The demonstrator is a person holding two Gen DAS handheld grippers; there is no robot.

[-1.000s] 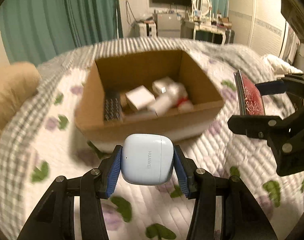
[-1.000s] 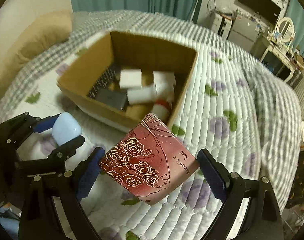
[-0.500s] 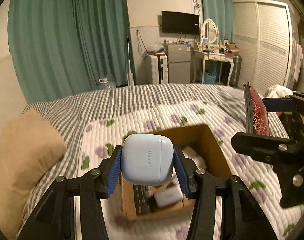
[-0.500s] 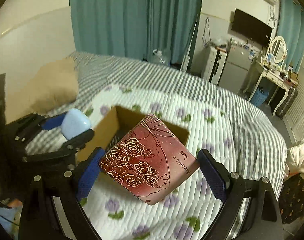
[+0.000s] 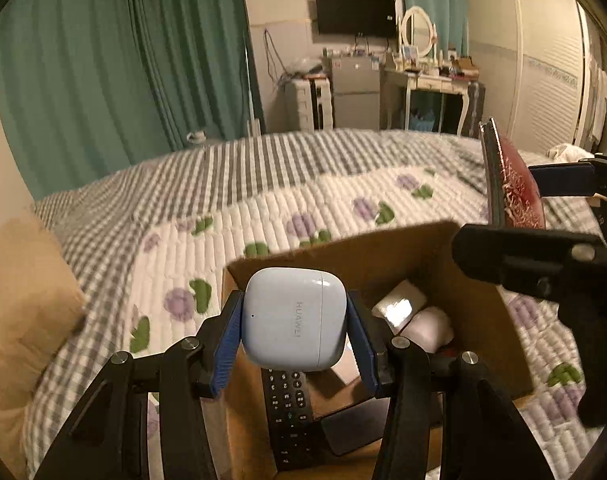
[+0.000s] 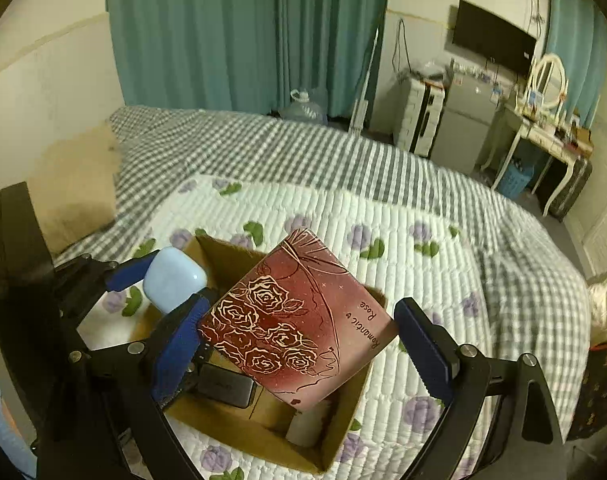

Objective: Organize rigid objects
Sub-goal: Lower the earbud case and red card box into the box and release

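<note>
My left gripper [image 5: 294, 330] is shut on a pale blue Huawei earbud case [image 5: 294, 320] and holds it above the near left part of an open cardboard box [image 5: 383, 250]. My right gripper [image 6: 299, 334] is shut on a dark red rose-patterned box [image 6: 295, 320], held tilted over the same cardboard box [image 6: 223, 256]. The red box shows edge-on at the right of the left wrist view [image 5: 511, 188]. The earbud case also shows in the right wrist view [image 6: 173, 280]. Inside the box lie a black remote [image 5: 289, 412], white boxes [image 5: 399, 304] and a dark device [image 6: 225, 386].
The box stands on a white quilt with purple flowers [image 6: 415, 240] over a grey checked bedspread [image 5: 263, 160]. A tan pillow [image 5: 19, 300] lies at the left. Green curtains, a TV, a small fridge and a dressing table stand beyond the bed.
Both grippers have moved closer over the box, which now fills the lower frame under them. Both grips are unchanged.
</note>
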